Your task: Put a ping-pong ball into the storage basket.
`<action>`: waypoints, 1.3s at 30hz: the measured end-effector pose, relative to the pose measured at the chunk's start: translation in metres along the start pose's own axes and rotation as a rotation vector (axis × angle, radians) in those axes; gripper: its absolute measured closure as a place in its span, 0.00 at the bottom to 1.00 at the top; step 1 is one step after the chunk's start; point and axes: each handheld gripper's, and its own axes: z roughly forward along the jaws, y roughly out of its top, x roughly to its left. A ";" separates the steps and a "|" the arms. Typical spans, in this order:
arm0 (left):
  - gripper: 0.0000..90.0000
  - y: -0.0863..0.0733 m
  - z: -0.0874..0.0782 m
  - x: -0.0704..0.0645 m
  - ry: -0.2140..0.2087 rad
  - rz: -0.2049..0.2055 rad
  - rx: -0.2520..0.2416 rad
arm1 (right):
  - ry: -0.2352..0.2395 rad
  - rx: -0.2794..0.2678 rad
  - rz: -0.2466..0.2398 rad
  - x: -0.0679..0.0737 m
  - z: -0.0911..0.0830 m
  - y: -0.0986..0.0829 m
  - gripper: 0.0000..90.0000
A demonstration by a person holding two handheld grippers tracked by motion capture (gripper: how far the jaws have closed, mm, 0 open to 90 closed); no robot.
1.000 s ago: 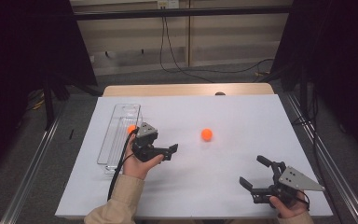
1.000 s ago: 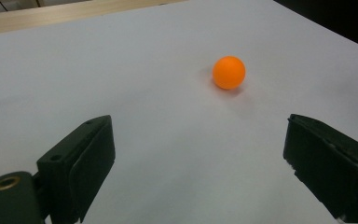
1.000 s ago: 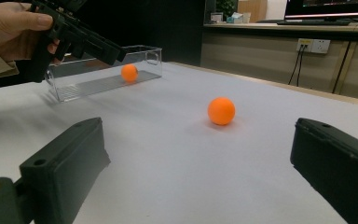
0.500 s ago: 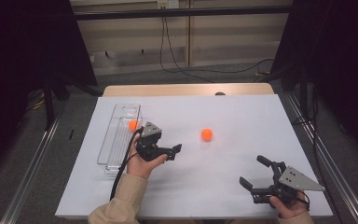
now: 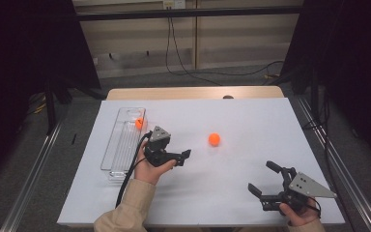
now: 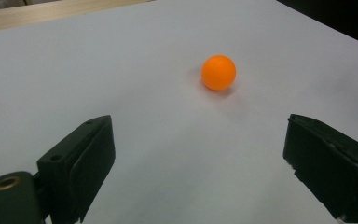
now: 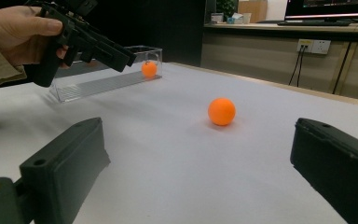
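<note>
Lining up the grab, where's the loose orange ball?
In the high view, the loose ball lies mid-table, just right of the open left gripper.

Open white table surface on all sides of orange ball; unobstructed between ball and left gripper, jaws spread wide. Clear plastic tray along left side, second ball inside its far end. Right gripper well apart, near front edge.

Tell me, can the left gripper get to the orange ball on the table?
Probably yes. The left gripper is open and aimed at the orange ball, with bare white table between them and nothing in the way.
</note>
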 end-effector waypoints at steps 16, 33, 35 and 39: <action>0.10 0.000 0.008 -0.002 -0.009 0.007 0.009 | 0.000 -0.001 -0.002 0.000 0.000 0.000 0.03; 0.10 0.001 0.017 -0.005 -0.015 0.019 0.012 | 0.001 -0.001 -0.002 0.000 0.000 0.000 0.03; 0.10 0.001 0.018 -0.005 -0.016 0.020 0.016 | 0.000 -0.001 -0.003 0.000 0.000 0.000 0.03; 0.10 0.001 0.020 -0.006 -0.020 0.017 0.016 | 0.001 -0.001 -0.003 0.000 0.000 0.000 0.03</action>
